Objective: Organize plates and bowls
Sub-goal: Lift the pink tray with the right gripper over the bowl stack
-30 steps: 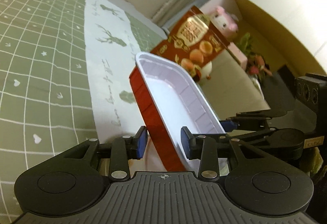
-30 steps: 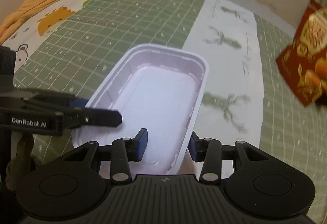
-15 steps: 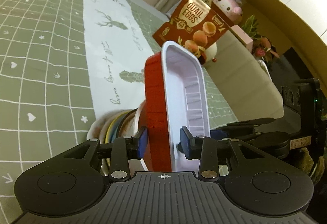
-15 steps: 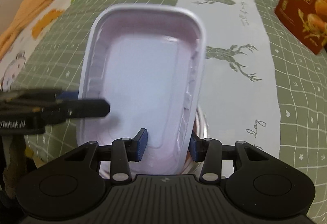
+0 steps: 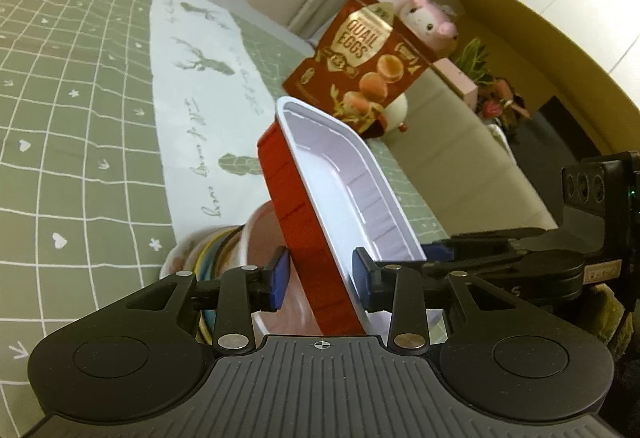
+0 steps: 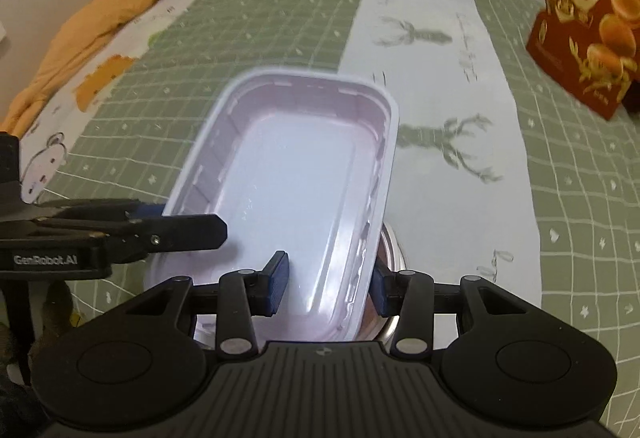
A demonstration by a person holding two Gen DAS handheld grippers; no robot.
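Note:
A rectangular tray [image 5: 344,174], red outside and white inside, hangs tilted between both grippers above a stack of bowls [image 5: 212,250]. My left gripper [image 5: 320,274] is shut on one long wall, one blue pad on the red outside and the other inside. From the opposite side, my right gripper [image 6: 328,278] is shut on the other long wall of the tray [image 6: 296,174]. Each gripper shows in the other's view: the left gripper [image 6: 180,230] and the right gripper [image 5: 500,250]. Only a bowl rim [image 6: 390,238] peeks out under the tray in the right wrist view.
A green checked cloth [image 6: 260,22] with a white deer-print runner [image 6: 432,38] covers the surface. A red quail-egg box [image 5: 368,58] stands at the far right with a pink plush toy [image 5: 428,14] behind it. An orange garment [image 6: 88,26] lies far left.
Both grippers carried the tray across until the bowl stack appeared under it. The tray stood nearly on edge half a second ago and now leans back flatter.

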